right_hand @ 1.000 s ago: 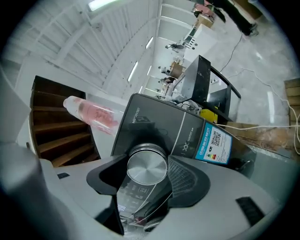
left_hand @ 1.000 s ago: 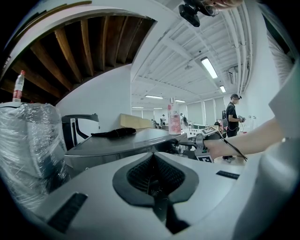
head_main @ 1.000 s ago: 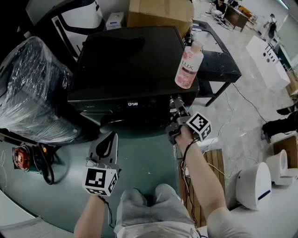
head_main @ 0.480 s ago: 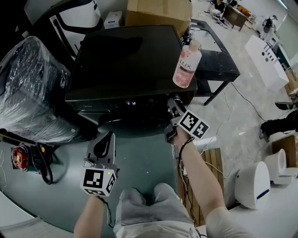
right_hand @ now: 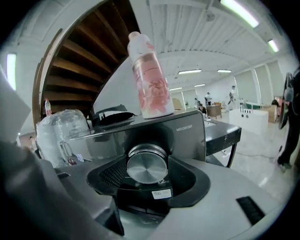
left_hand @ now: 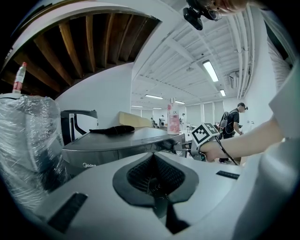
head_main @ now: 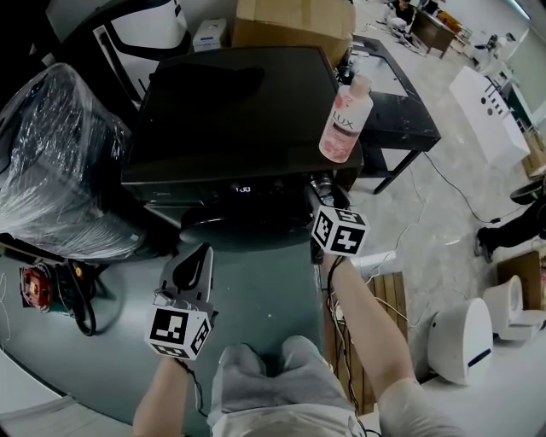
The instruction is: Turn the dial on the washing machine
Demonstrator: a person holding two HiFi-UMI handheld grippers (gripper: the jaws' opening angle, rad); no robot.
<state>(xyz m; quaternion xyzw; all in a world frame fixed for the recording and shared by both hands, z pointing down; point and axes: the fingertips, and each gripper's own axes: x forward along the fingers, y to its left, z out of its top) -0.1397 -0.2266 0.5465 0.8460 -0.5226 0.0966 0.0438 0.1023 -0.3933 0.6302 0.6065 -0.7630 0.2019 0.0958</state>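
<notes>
The black washing machine [head_main: 230, 111] stands ahead of me, its lit display [head_main: 242, 189] on the front panel. Its round silver dial [right_hand: 146, 163] sits at the panel's right end and fills the space between the jaws in the right gripper view. My right gripper [head_main: 322, 189] is shut on that dial, its marker cube [head_main: 341, 232] facing up at me. My left gripper [head_main: 201, 253] hangs low in front of the machine's left half, apart from it, with its jaws together and nothing between them. In the left gripper view the right hand shows at the machine's front corner.
A pink soap bottle [head_main: 345, 119] stands on the machine's top right corner, just above the dial. A dark cloth [head_main: 226, 81] lies on the lid. A plastic-wrapped bundle [head_main: 51, 162] sits left, a black table [head_main: 397, 102] right, a cardboard box [head_main: 290, 21] behind.
My right gripper has rolled about the dial while staying in place; its marker cube swung from the right side round to face me. The left gripper has not moved.
</notes>
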